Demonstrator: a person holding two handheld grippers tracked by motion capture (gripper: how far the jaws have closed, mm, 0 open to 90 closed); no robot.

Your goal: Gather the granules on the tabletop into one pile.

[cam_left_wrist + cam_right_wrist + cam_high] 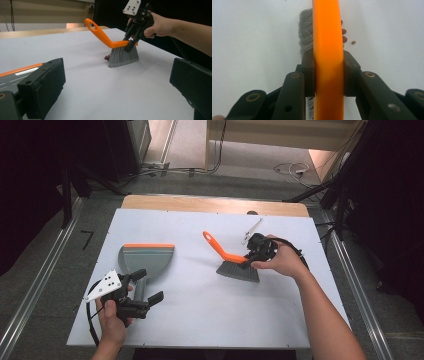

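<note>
Reviewing the high view, I see my right forearm reaching in from the lower right, the hand wrapped round the right hand-held gripper [253, 254] at the middle-right of the desk [200, 315], with its cable looping behind the wrist. My left hand sits low at the near-left edge, holding the left hand-held gripper [147, 287] roughly level and pointed across the white surface.

Right hand-held gripper: clenched on the brush [231, 260]. Its two black jaws press on either side of the orange spine just above the grey bristles, which rest on the desk; the orange handle angles up and away to the far left.

Left hand-held gripper: released, jaws standing wide apart with nothing between them. The grey dustpan [146, 258] with its orange lip lies just beyond it, its handle running back beside the jaws; I cannot tell whether a jaw touches that handle. Dustpan and brush are well apart.

The right gripper view gives what the high view cannot: small dark red beads [344, 32] and one olive-coloured bead lying against the bristles on one side of the brush. The left gripper view confirms the small dark cluster [107, 57] at the foot of the bristles, and shows the brush standing tilted under the far hand.
</note>
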